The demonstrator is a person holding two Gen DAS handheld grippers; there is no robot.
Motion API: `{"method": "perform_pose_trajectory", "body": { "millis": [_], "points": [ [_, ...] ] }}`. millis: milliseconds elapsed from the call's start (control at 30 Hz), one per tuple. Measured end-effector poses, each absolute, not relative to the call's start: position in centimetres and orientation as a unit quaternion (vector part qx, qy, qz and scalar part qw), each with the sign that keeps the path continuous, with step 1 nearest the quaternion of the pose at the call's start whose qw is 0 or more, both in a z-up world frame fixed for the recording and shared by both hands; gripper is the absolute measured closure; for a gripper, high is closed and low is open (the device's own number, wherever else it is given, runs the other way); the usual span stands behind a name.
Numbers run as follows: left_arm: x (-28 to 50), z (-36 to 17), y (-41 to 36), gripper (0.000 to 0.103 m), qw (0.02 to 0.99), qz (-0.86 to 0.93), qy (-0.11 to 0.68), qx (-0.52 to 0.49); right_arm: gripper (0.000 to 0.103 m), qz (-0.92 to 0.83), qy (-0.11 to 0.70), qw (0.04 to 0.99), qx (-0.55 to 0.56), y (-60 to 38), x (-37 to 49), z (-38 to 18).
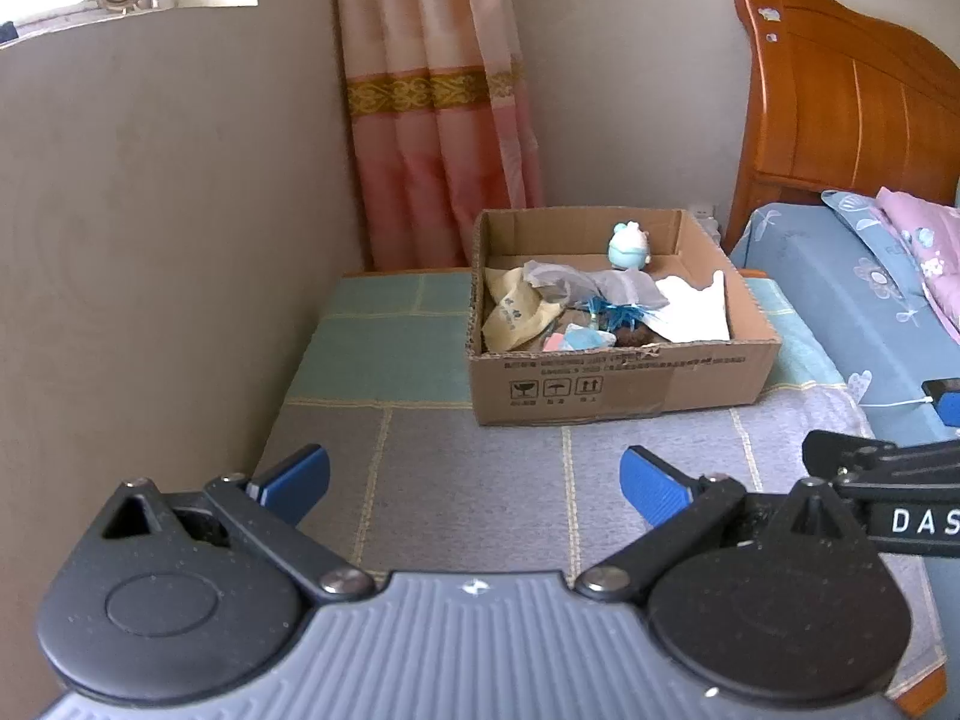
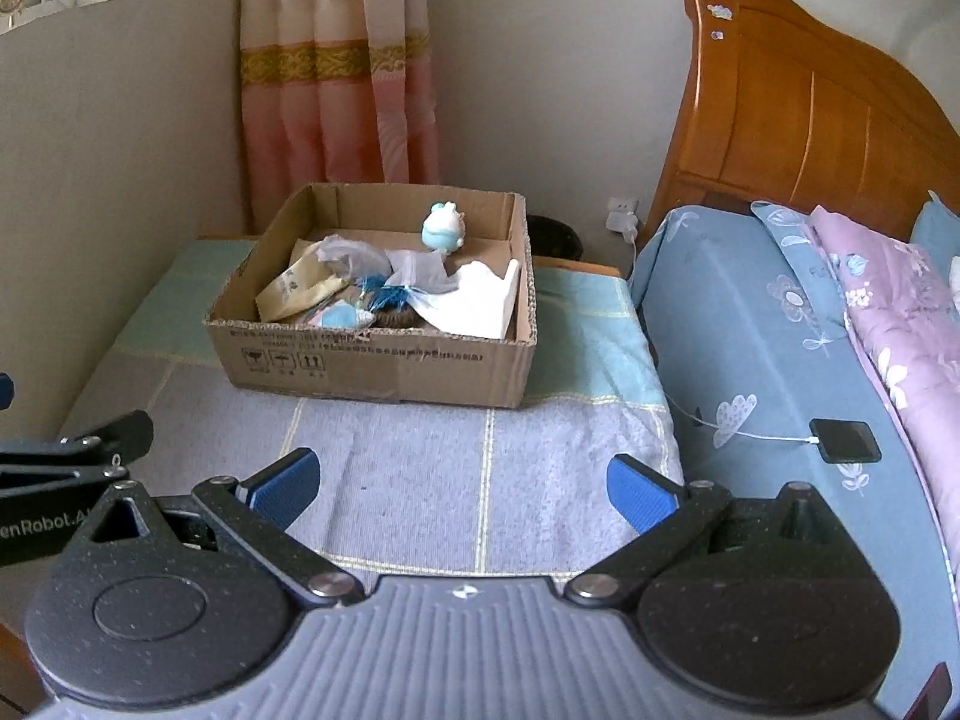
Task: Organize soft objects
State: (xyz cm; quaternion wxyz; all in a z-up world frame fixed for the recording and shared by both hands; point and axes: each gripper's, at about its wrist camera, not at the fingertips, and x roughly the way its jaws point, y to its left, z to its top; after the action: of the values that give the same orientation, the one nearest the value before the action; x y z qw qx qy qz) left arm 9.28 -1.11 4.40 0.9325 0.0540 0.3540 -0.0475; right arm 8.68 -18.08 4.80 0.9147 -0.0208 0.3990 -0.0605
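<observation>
An open cardboard box (image 1: 618,384) (image 2: 384,366) stands on a cloth-covered table (image 1: 456,480) (image 2: 444,480). Inside lie soft things: a yellow cloth (image 1: 516,315) (image 2: 300,288), a grey cloth (image 1: 600,285) (image 2: 414,267), a white cloth (image 1: 696,306) (image 2: 480,300), a blue tassel (image 1: 612,312) (image 2: 384,295) and a light-blue plush toy (image 1: 628,246) (image 2: 443,228) upright at the back. My left gripper (image 1: 474,483) is open and empty, short of the box. My right gripper (image 2: 462,486) is open and empty beside it, also short of the box.
A wall (image 1: 150,270) runs along the table's left side and a pink curtain (image 1: 438,120) hangs behind. A bed with blue sheet (image 2: 780,360), pink quilt (image 2: 888,312) and wooden headboard (image 2: 798,108) is on the right. A phone on a charging cable (image 2: 846,441) lies on the bed edge.
</observation>
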Motion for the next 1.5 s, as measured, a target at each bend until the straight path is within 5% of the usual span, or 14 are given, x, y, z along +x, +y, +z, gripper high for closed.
{"method": "perform_pose_trajectory", "body": {
  "millis": [1500],
  "points": [
    [9.04, 4.55, -1.53, 0.001, 0.935, -0.051, 0.348, 0.051, 0.0, -0.06, 0.384, 0.921, -0.012, -18.55, 8.41, 5.31]
  ]
}}
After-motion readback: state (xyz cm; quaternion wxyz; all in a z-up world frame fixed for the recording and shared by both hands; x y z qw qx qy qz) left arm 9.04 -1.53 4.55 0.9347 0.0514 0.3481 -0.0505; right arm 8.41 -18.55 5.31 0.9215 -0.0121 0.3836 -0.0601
